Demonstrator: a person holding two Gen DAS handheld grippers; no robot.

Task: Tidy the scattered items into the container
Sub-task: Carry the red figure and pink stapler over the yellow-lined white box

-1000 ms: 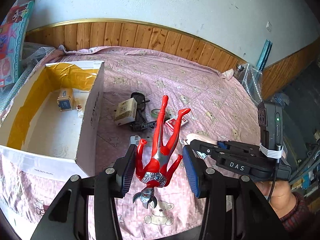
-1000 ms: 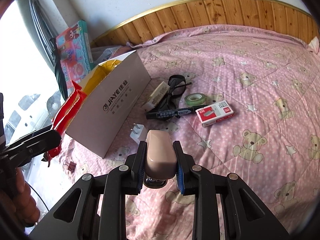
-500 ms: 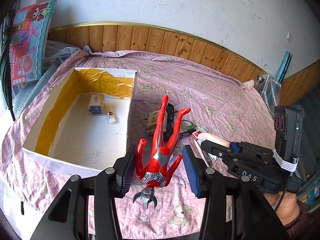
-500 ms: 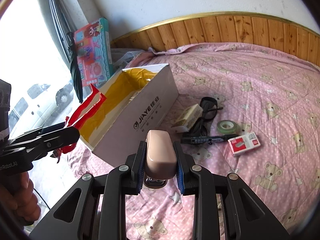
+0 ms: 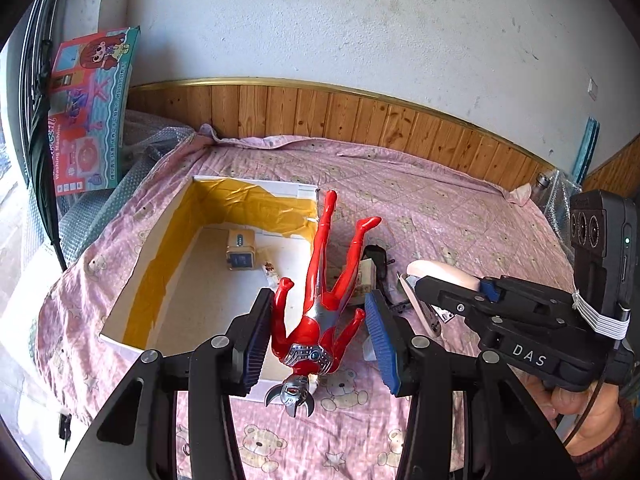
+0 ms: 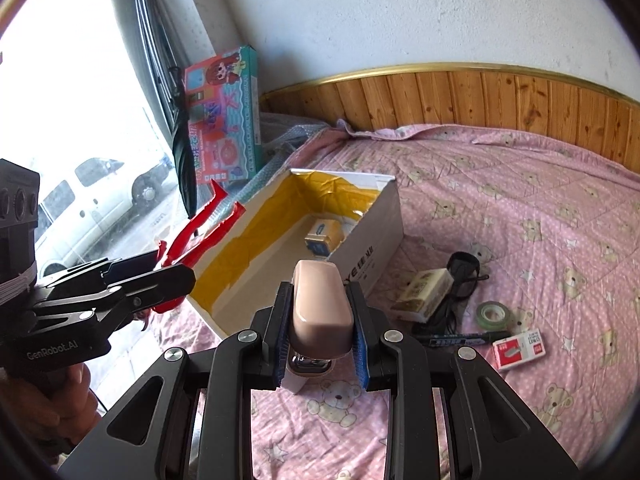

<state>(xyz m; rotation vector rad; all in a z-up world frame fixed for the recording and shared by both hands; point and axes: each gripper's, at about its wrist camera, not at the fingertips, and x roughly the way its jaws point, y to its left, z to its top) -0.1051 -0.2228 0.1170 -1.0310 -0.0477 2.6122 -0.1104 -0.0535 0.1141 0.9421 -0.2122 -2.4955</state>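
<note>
My left gripper [image 5: 318,340] is shut on a red and silver action figure [image 5: 320,300], which hangs head toward the camera with its legs pointing out over the right wall of the white box [image 5: 160,240]. The box is lined with yellow tape and holds a small yellow and blue pack [image 5: 240,249]. My right gripper [image 6: 320,332] is shut on a pink stapler [image 6: 320,304], above the near corner of the box [image 6: 384,216]. In the right wrist view the left gripper [image 6: 160,280] and the figure's legs [image 6: 200,224] hang to the left of the box.
On the pink bedspread right of the box lie a cream packet [image 6: 424,292], black glasses [image 6: 464,268], a marker [image 6: 460,338], a tape roll [image 6: 494,314] and a staples box [image 6: 520,348]. A toy carton [image 6: 224,120] leans by the window. A wood-panelled wall runs behind the bed.
Both grippers have risen and shifted left toward the box, still holding the figure and the stapler. The open box now lies under and ahead of both.
</note>
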